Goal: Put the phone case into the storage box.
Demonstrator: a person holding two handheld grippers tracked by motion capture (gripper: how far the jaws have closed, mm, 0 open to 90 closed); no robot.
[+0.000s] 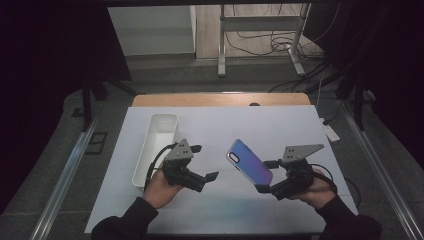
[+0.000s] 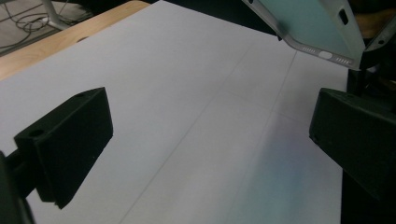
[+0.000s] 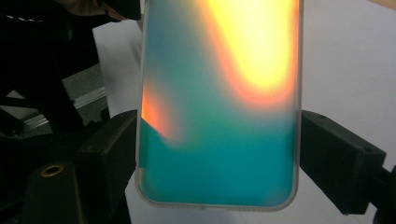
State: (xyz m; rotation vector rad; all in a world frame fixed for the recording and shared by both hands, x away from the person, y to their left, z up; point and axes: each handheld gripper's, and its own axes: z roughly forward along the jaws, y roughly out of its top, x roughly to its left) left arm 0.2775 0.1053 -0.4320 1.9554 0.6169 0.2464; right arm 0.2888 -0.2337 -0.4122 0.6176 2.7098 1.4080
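A phone case point(image 1: 248, 161) with a blue-to-purple sheen is held tilted above the white table top point(image 1: 280, 125), camera cut-out toward the far left. My right gripper point(image 1: 266, 176) is shut on its lower end. In the right gripper view both black pads point(image 3: 112, 154) press the long sides of the case point(image 3: 219, 107), which glows teal and orange. My left gripper point(image 1: 204, 162) hovers open a short way left of the case, nothing between its jaws. The left gripper view has the open left gripper point(image 2: 210, 140) over bare table, and the case's port edge point(image 2: 322, 28) at upper right.
A long white tray point(image 1: 141, 157) lies lengthwise at the table's left, just beyond my left hand. A wooden strip point(image 1: 220, 99) runs along the table's far edge. Cables and a metal stand point(image 1: 260, 45) are on the floor behind.
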